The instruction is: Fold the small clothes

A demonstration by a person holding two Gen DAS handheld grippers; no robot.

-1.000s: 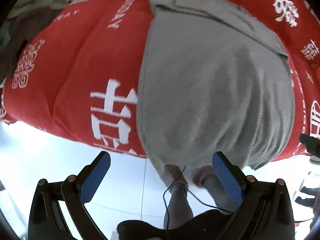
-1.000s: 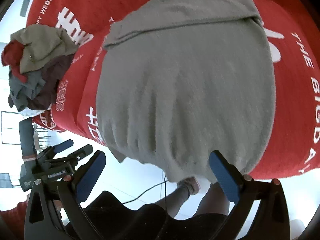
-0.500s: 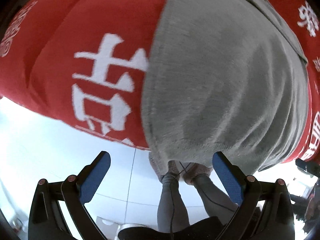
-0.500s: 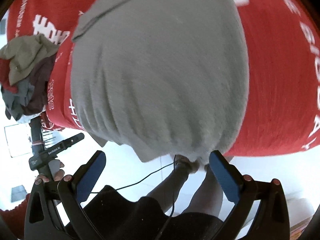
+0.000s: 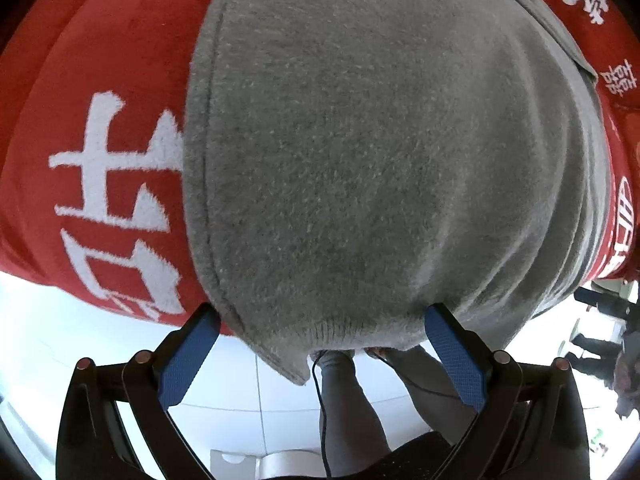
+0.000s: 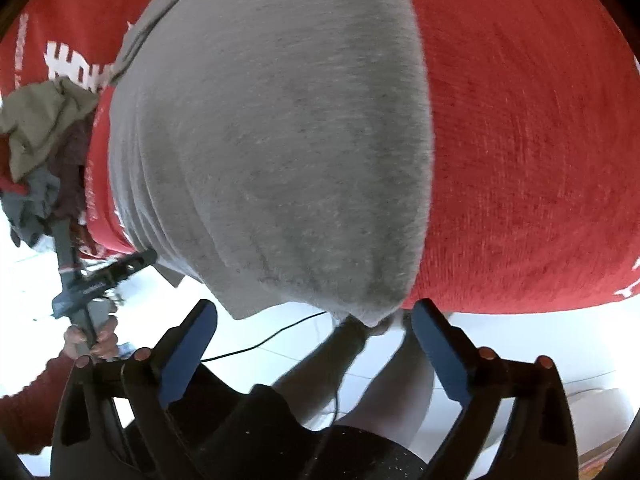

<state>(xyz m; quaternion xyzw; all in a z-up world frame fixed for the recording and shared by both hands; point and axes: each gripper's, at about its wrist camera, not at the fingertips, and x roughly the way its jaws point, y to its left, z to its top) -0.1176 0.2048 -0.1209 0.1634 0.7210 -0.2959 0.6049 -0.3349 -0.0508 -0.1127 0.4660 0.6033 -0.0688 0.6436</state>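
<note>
Grey garment [image 5: 380,160], white-lettered red blanket [image 5: 100,80]

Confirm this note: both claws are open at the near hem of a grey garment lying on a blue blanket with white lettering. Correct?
Not quite. The blanket is red, not blue, as the left wrist view shows. The rest holds: left claw and right claw are open at the grey garment's near hem.

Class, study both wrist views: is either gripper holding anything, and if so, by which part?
Nothing is held. The left gripper and the right gripper are both open, jaws spread at the near hem of the grey garment, not closed on it.
</note>
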